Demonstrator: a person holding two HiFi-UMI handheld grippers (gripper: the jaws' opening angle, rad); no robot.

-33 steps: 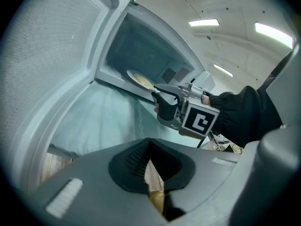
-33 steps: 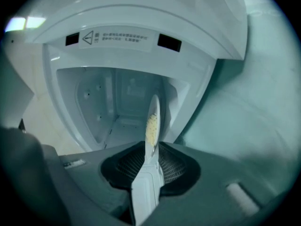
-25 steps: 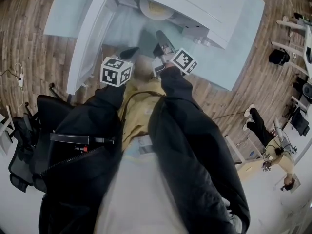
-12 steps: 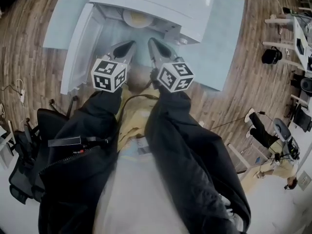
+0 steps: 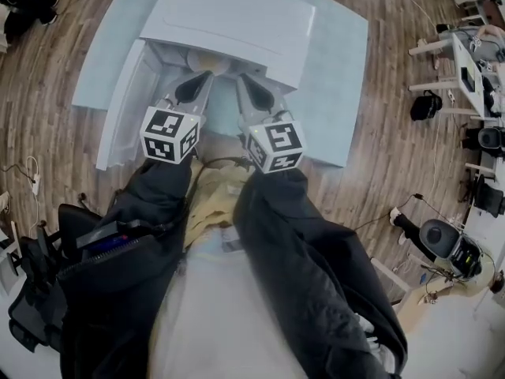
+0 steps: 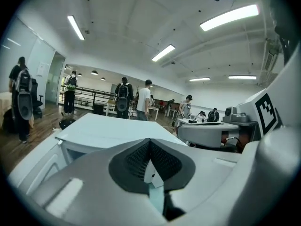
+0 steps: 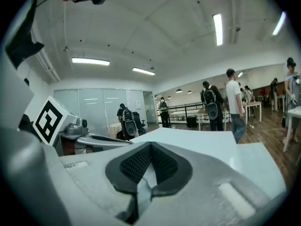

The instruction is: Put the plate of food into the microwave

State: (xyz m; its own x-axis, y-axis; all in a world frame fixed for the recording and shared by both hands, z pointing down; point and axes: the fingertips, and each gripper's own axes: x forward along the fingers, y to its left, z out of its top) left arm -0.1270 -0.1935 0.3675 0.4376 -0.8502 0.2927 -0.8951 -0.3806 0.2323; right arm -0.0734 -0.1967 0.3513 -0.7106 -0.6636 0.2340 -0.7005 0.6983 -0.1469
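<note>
Your left claw (image 5: 202,80) and right claw (image 5: 245,80) are clenched (nothing gripped). The microwave (image 5: 237,18) sits just ahead of both, door (image 5: 121,107) open beside the left claw.

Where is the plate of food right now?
Head view, upper centre: the plate of food sits inside the open microwave, partly hidden under its top, just beyond the tips of the left tool and right tool.
</note>
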